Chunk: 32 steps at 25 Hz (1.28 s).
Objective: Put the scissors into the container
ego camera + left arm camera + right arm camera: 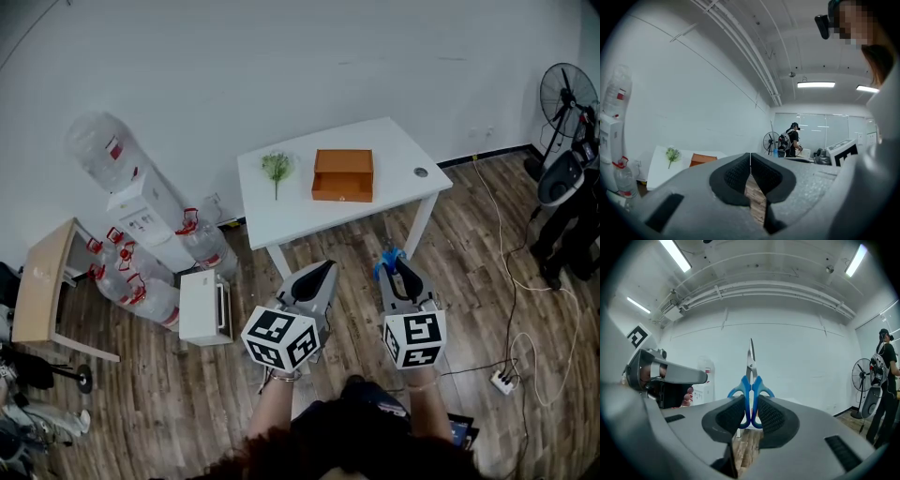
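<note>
My right gripper [751, 414] is shut on a pair of blue-handled scissors [751, 389]; the pads press on the handle loops and the steel blades point straight up. In the head view the right gripper [392, 259] hovers over the wooden floor in front of the white table [394, 141], with the scissors [382, 265] at its tip. An orange open box, the container [342, 175], sits on the table's middle. My left gripper [326, 268] hangs beside the right one, its jaws [750, 165] shut with nothing between them. The container [703, 159] shows small at that view's left.
A green sprig [277, 169] lies on the table left of the container. A water dispenser [141, 211], spare bottles [131, 281], a white box [204, 307] and a wooden side table [42, 281] stand at left. A fan [567, 94] and a power strip [504, 380] are at right.
</note>
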Each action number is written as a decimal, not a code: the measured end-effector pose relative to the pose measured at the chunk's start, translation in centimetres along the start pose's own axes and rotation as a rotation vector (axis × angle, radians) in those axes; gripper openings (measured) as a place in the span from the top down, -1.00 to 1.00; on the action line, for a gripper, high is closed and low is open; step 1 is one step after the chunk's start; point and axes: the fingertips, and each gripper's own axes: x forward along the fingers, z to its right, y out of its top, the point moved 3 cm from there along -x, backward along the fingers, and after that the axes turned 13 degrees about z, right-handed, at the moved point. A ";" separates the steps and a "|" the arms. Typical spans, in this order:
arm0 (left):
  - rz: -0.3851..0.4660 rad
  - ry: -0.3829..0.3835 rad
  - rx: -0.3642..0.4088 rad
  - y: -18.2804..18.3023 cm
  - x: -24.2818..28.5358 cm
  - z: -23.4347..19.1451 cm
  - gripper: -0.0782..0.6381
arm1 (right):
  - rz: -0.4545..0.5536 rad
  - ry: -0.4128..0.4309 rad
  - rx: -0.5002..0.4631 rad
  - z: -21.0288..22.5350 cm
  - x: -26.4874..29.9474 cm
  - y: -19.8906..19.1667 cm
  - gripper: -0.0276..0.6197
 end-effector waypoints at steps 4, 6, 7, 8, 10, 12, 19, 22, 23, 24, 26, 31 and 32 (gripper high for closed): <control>0.008 0.019 0.001 -0.3 2.0 -0.2 0.73 | 0.005 0.024 -0.008 1.7 1.3 -0.3 0.68; 0.007 0.031 -0.001 -0.7 2.6 -0.2 0.73 | 0.001 0.035 -0.012 2.4 1.7 -0.7 0.67; 0.004 0.037 -0.002 -1.0 2.9 -0.3 0.73 | -0.001 0.038 -0.009 2.7 1.8 -1.0 0.67; 0.001 0.041 -0.002 -1.3 3.1 -0.3 0.73 | -0.002 0.041 -0.004 2.9 2.0 -1.2 0.67; -0.009 0.046 0.000 -1.7 3.6 -0.3 0.73 | -0.002 0.044 0.012 3.4 2.5 -1.5 0.67; -0.021 0.050 0.002 -1.9 4.1 -0.5 0.73 | -0.005 0.050 0.025 3.7 3.1 -1.7 0.67; -0.039 0.055 0.012 -2.2 5.7 -1.4 0.73 | -0.007 0.062 0.052 4.4 5.0 -2.5 0.67; -0.041 0.052 0.015 -2.2 6.6 -2.6 0.73 | -0.015 0.067 0.057 4.5 6.3 -3.0 0.68; -0.041 0.049 0.015 -2.3 7.1 -3.0 0.73 | -0.020 0.069 0.056 4.6 6.8 -3.2 0.67; -0.040 0.046 0.016 -2.3 7.6 -3.4 0.73 | -0.024 0.070 0.055 4.8 7.3 -3.4 0.67; -0.036 0.040 0.017 -2.1 8.9 -4.3 0.73 | -0.029 0.072 0.050 5.2 8.6 -3.5 0.67; -0.022 0.024 0.016 -1.5 11.6 -7.0 0.73 | -0.025 0.067 0.038 6.0 12.2 -3.5 0.67; -0.022 0.022 0.015 -1.4 12.1 -7.6 0.73 | -0.024 0.065 0.040 6.2 13.0 -3.5 0.67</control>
